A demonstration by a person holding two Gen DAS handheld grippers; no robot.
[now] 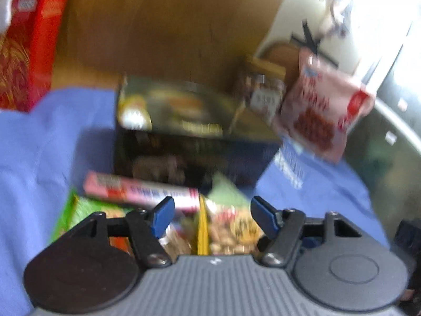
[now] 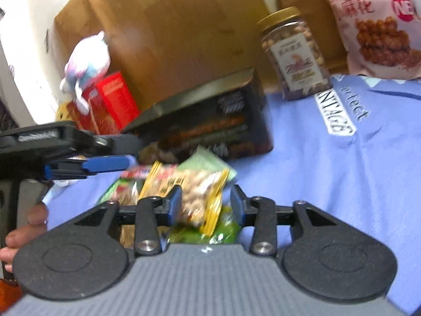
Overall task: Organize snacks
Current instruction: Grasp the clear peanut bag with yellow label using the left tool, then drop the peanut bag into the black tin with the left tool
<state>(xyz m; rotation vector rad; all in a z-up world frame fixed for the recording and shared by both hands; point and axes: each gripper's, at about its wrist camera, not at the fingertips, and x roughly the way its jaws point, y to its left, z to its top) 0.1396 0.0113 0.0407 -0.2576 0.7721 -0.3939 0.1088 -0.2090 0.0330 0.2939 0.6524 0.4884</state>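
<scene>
Far left, red box [image 2: 113,100] stands upright against the cardboard [image 2: 168,34] — parked, out of my way. My left gripper [image 1: 211,214] hovers with jaws apart, nothing pinched, above the pink bar pack [image 1: 142,191] and the loose pile. Dark box [image 2: 210,129] lies flat behind the pile, likely a backstop. My right gripper [image 2: 206,204] has jaws parted around the yellow peanut packet [image 2: 194,192] — pads seem not pressing it. Right of that, the blue cloth [image 2: 342,171] lies bare, the best room for sorting. Nut jar [image 2: 294,58] and pink bag [image 2: 379,26] line the back edge.
</scene>
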